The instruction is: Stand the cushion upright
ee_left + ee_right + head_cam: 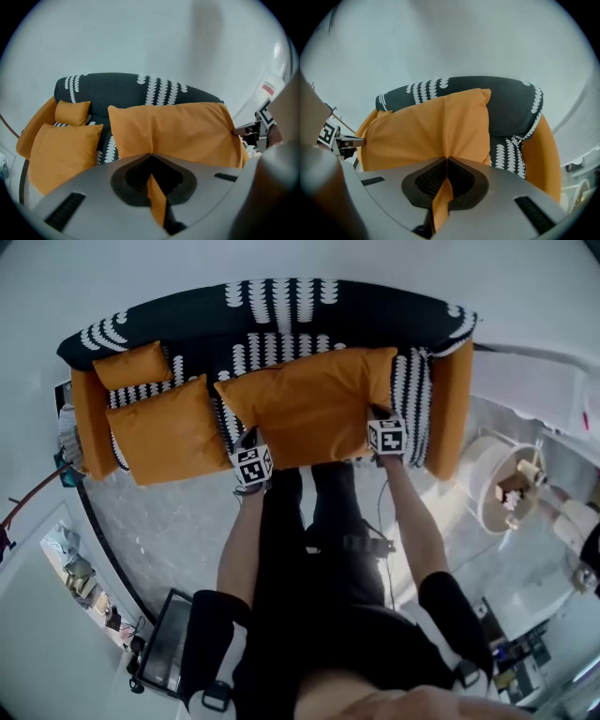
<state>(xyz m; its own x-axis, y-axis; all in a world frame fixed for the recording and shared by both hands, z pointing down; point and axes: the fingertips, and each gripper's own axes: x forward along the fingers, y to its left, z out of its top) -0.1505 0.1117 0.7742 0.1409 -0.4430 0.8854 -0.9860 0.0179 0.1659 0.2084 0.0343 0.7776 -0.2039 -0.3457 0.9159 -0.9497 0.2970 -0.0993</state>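
Left gripper (151, 161) and right gripper (446, 164) are each closed tight on a pinch of orange fabric. Across the black patterned sofa (319, 306) slopes the big cushion (314, 404) they hold by its near edge, one at each end, with its far edge toward the backrest. I'd call it part-way up, with the settling upright and the letting go not yet done. A mid-sized cushion (169, 427) and a small cushion (131, 365) lean further left, neither in its way.
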